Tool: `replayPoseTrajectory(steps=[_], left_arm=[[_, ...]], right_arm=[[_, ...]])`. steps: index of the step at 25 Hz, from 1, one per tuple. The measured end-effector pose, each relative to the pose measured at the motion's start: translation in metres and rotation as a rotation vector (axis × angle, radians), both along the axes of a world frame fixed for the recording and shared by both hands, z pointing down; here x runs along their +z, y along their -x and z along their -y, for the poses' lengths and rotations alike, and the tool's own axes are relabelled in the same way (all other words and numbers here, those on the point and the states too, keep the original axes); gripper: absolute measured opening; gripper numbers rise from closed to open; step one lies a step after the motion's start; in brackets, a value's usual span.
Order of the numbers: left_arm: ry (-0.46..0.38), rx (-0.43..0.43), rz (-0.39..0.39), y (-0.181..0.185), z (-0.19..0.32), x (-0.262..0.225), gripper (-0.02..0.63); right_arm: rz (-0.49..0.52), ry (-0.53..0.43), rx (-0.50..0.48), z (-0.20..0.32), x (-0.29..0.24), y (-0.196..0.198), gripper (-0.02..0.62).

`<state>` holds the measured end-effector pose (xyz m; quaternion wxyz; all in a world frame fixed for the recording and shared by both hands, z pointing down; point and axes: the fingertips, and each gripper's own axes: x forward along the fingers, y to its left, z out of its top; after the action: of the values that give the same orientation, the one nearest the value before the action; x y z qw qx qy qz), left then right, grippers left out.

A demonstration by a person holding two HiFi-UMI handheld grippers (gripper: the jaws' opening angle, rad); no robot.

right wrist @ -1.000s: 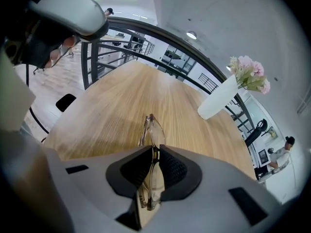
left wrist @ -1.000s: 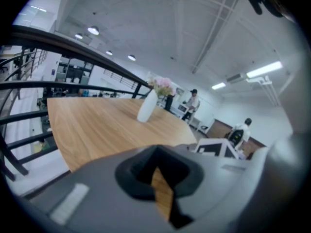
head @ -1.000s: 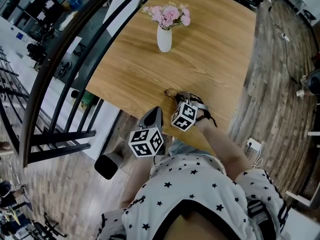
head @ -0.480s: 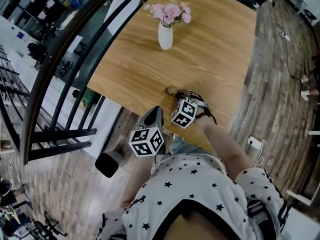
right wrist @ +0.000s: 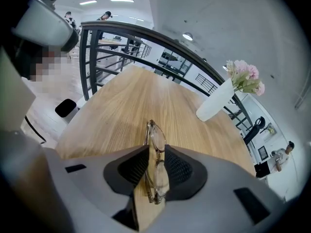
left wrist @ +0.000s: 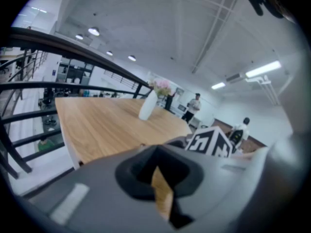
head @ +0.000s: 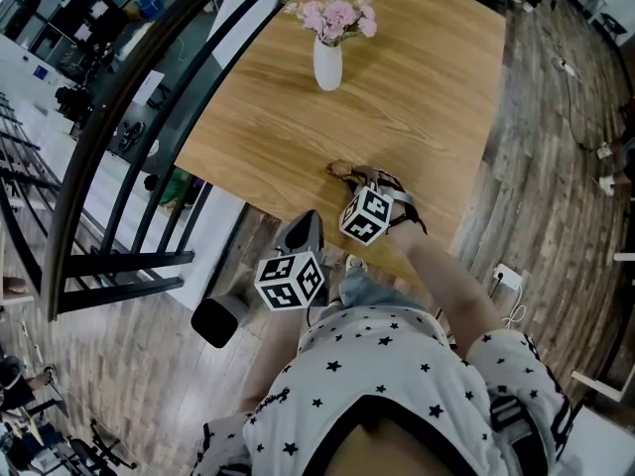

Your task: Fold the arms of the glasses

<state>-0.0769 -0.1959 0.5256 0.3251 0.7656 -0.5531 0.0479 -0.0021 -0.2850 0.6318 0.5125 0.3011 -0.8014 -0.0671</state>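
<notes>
Grey and empty, the left gripper [head: 310,222] hangs just off the near left edge of the wooden table [head: 417,87], its jaws closed together. To its right, the right gripper [right wrist: 155,152] pinches the thin-framed glasses [right wrist: 156,135] edge-on between its pads, above the table's near part. Farther off stands a white vase [head: 327,62] of pink flowers.

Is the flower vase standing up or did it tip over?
Standing up. The white vase sits on its base on the table, pink flowers poking out the top.
</notes>
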Motion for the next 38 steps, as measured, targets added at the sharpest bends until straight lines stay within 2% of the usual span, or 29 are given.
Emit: replayPoseTrajectory(steps=[1, 2, 7, 24, 32, 38], left_arm=[[-0.001, 0.002, 0.001, 0.000, -0.003, 0.000, 0.006], [-0.002, 0.004, 0.001, 0.000, -0.005, 0.000, 0.006], [-0.013, 0.011, 0.004, -0.001, -0.017, -0.004, 0.006], [-0.048, 0.052, 0.022, 0.004, -0.073, -0.011, 0.006], [-0.056, 0.061, 0.015, 0.001, -0.098, -0.013, 0.006], [-0.064, 0.064, 0.009, -0.001, -0.112, -0.014, 0.006]], right_arm=[[0.004, -0.004, 0.004, -0.001, -0.002, 0.000, 0.090], [0.005, -0.008, 0.010, -0.003, -0.004, 0.000, 0.098], [0.040, -0.031, 0.047, -0.013, -0.019, -0.006, 0.097], [0.243, -0.118, 0.169, -0.085, -0.083, -0.007, 0.048], [0.342, -0.086, 0.224, -0.129, -0.097, -0.012, 0.032], [0.470, -0.087, 0.289, -0.153, -0.116, -0.015, 0.026]])
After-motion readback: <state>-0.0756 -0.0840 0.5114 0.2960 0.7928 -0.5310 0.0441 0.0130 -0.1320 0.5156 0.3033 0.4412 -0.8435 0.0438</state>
